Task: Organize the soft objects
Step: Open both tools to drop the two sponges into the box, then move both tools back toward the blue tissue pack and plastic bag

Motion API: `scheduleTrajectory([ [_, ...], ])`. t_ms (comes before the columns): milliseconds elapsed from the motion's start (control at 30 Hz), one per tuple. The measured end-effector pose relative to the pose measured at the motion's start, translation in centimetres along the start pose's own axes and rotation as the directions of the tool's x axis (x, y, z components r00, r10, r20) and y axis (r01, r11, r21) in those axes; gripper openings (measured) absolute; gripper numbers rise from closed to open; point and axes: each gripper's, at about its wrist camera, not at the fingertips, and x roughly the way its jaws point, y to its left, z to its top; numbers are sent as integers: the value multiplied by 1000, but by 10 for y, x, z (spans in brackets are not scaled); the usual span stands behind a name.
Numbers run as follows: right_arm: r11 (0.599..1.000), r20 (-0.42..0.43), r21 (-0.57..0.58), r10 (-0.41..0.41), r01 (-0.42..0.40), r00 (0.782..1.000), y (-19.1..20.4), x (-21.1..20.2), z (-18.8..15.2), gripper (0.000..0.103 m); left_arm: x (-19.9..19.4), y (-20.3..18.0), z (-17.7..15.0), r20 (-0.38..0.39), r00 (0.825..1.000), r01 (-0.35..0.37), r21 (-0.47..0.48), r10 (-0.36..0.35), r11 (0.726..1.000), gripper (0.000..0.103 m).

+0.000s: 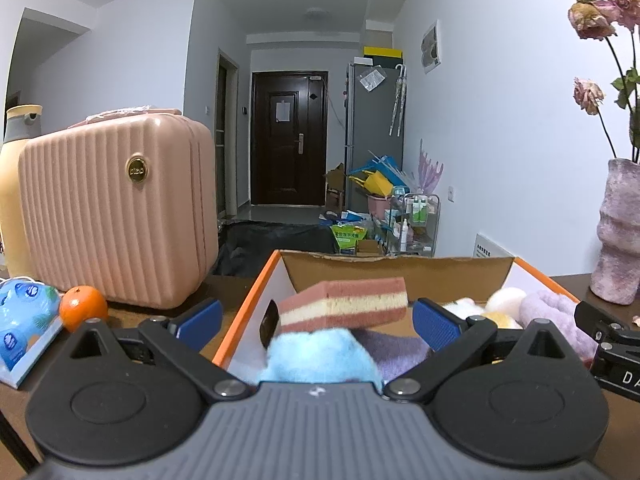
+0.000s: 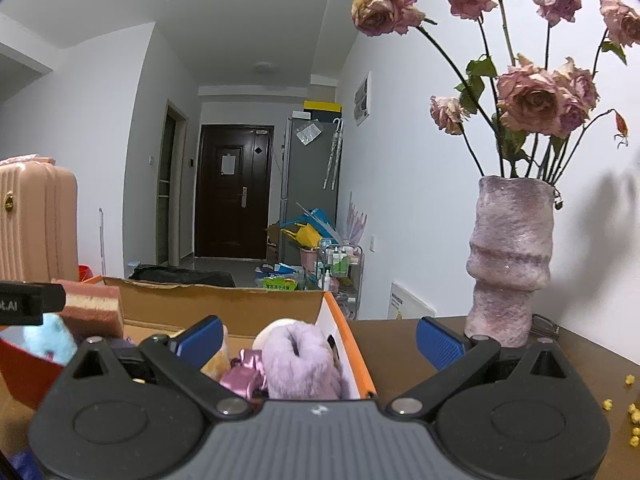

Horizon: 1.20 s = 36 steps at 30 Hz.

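Soft objects sit together in an orange-edged cardboard box (image 1: 256, 292) on a brown table (image 2: 400, 344). Pink ribbed case (image 1: 116, 208) stands left of the box, a cream bottle (image 1: 16, 184) behind it. Mauve vase (image 2: 510, 260) of dried roses (image 2: 528, 96) stands on the table right of the box, near the wall. Inside the box: blue plush (image 1: 320, 356) at the near left, a purple cloth (image 1: 396, 352) beside it, a lilac fluffy item (image 2: 300, 360) toward the right wall, pale yellow and white plush (image 1: 500, 304) behind that, a shiny pink bit (image 2: 244, 376) against the lilac item. Striped sponge (image 1: 344, 306), pink-cream-pink, lies tilted on top of the blue plush, touching it. Orange (image 1: 82, 306) rests left of the box, touching a blue-printed pack (image 1: 24, 320). Left gripper (image 1: 318, 316) hangs over the near left of the box, jaws spread wide, sponge between the pads but apart from both. Right gripper (image 2: 320, 338) sits over the box's right wall, jaws spread wide, nothing held. Small yellow bits (image 2: 628, 400) lie scattered at the table's right edge.
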Motion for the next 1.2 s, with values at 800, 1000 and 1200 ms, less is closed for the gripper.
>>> scheduleTrajectory([
  [800, 1000, -54, -8, -22, 21, 998, -11, -83, -18, 103, -73, 9, -31, -96, 993, 71, 32, -68, 997, 103],
  [1000, 1000, -73, -17, -26, 25, 997, -13, -101, -23, 103, -84, 11, -40, -139, 986, 95, 38, -89, 995, 103],
  [1200, 1000, -87, -11, -30, 29, 996, -18, -117, -27, 103, -96, 11, -48, -189, 972, 147, 44, -137, 988, 103],
])
